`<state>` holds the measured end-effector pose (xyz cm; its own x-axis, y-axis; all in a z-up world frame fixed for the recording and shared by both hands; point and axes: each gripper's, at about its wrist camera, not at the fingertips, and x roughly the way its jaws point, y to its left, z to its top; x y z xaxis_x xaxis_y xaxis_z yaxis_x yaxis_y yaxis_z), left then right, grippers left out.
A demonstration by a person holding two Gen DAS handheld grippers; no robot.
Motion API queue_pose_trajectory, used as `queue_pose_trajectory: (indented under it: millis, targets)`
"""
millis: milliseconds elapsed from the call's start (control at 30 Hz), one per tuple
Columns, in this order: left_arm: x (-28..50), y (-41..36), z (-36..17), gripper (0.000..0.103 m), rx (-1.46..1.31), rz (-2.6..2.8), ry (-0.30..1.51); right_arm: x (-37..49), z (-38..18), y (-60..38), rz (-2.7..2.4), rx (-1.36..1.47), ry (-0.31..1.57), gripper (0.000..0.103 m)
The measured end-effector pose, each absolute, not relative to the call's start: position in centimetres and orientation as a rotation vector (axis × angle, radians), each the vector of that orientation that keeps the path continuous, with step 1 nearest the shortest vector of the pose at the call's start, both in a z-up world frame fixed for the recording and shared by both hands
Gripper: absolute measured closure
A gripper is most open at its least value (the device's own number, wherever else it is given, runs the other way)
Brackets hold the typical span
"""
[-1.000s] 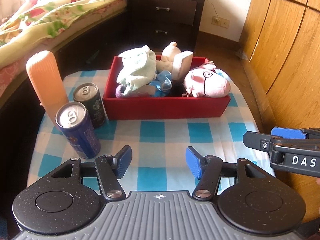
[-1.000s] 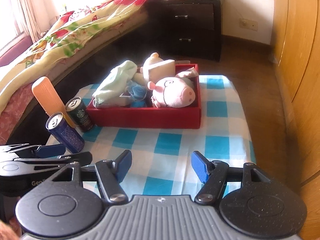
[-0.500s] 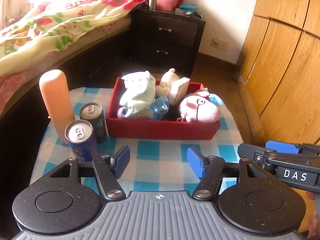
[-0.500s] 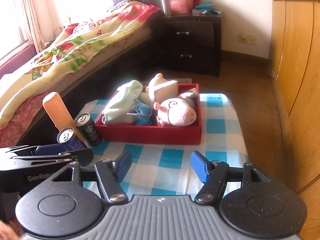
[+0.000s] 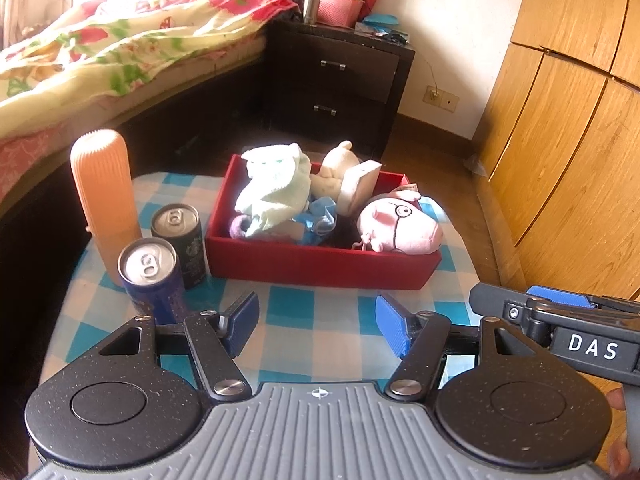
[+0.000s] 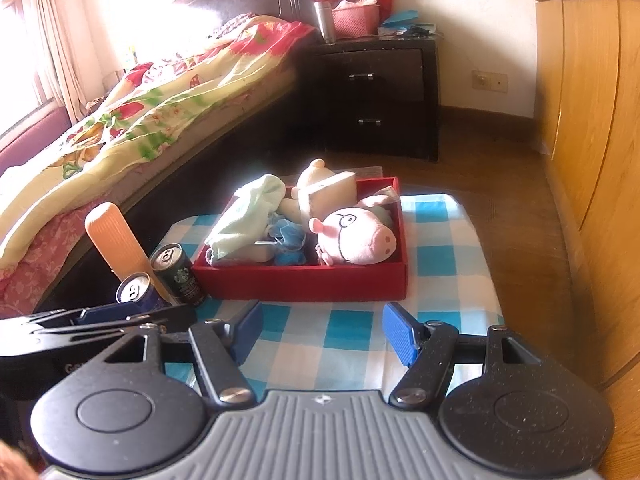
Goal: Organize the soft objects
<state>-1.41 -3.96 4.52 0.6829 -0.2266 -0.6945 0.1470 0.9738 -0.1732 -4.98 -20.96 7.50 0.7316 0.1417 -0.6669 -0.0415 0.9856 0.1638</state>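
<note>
Blue-checked table [image 5: 320, 308] beside the bed [image 5: 120, 40], orange bottle [image 5: 105, 196] and two cans [image 5: 152, 276] left, soft toys piled in the red box [image 5: 320, 264]. Both grippers, left gripper [image 5: 316, 326] and right gripper [image 6: 322, 332], have pulled back, jaws apart, empty. Only the right view shows curtains [image 6: 52, 40].

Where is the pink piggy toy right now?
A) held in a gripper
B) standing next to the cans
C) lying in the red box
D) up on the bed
C: the pink piggy toy lies inside the red box on the checked cloth, at the end away from the cans, and both grippers are open with nothing in them.
</note>
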Motion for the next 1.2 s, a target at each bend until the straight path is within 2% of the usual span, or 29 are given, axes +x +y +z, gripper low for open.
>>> queue_pose_trajectory:
  millis: [1200]
  targets:
    - [-2.01, -4.50, 4.41, 0.038, -0.089, -0.207, 0.766, -5.00, 6.53, -20.87, 0.107, 0.171, 0.735, 0.059]
